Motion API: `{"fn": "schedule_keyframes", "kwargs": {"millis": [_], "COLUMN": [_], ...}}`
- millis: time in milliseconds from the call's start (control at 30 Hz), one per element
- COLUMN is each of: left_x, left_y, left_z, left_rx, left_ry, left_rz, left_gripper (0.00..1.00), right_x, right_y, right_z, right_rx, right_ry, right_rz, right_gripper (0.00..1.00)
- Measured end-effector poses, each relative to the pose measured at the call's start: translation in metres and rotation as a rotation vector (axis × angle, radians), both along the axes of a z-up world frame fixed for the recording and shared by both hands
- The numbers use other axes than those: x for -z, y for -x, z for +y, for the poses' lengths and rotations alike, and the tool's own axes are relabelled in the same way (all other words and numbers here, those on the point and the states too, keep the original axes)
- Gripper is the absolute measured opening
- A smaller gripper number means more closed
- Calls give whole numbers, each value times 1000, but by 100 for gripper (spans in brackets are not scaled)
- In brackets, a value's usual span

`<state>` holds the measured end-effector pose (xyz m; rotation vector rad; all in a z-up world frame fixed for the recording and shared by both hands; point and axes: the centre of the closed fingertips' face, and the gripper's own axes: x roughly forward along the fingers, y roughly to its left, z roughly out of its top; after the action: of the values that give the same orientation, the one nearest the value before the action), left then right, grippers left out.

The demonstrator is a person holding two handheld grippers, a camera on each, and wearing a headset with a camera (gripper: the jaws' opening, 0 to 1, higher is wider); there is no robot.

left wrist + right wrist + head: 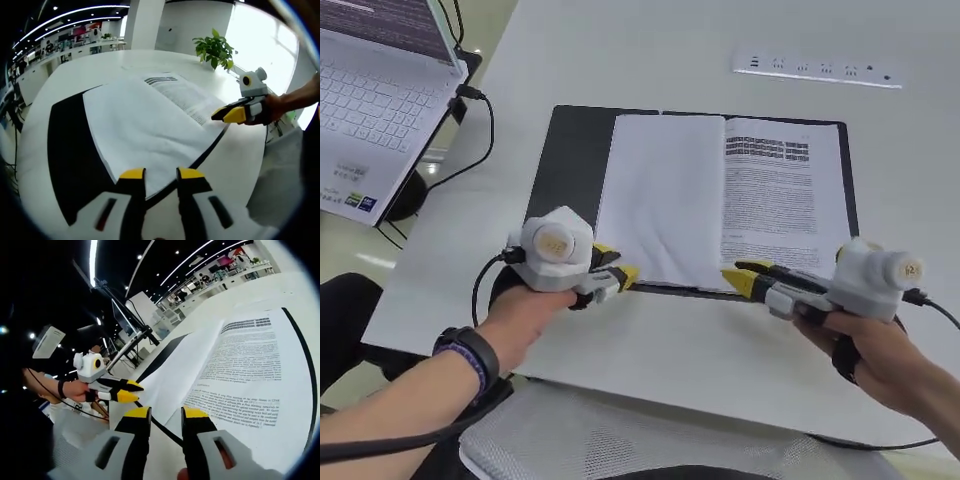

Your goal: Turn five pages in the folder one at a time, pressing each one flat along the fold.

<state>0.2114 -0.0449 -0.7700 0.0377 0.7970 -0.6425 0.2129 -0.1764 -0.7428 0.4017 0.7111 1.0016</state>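
- Bare tabletop (620, 60) lies open at top centre, above the folder (570, 150).
- Laptop (370, 90) and its cable (488, 135) crowd the upper left; a power strip (817, 70) sits upper right.

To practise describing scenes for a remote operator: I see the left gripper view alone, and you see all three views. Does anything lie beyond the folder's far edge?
Observer: Yes. In the head view a white power strip lies on the table beyond the folder.
Operator: Anything off to the left?
Observer: An open laptop, past the table's left edge.
Operator: Is the right gripper shut?
Observer: No; its own view shows the jaws apart.
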Motion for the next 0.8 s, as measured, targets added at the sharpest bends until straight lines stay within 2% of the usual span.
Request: {"fn": "schedule_keyframes", "kwargs": {"millis": [167,300,467,600,800], "left_x": [-11,-21,-29,-38,-56], "left_y": [1,1,4,7,10], "left_z": [-2,-1,4,9,15], "left_rx": [21,29,41,34,21], "left_ry": [2,5,-1,16,24], "left_rz": [-22,-41,-59,-62,-98], "left_gripper": [24,26,28,33,38], "right_x": [-6,-9,-18,-24,-36], "right_y": [-2,-2,-2,-1,1], "right_z": [-12,-23,-35,-46,-65], "right_rx": [9,6,33,55,99], "right_ry": [41,99,120,145,163], "right_rz": [-27,-60,-79,-100,-121], "right_gripper": [29,32,37,45,50]}}
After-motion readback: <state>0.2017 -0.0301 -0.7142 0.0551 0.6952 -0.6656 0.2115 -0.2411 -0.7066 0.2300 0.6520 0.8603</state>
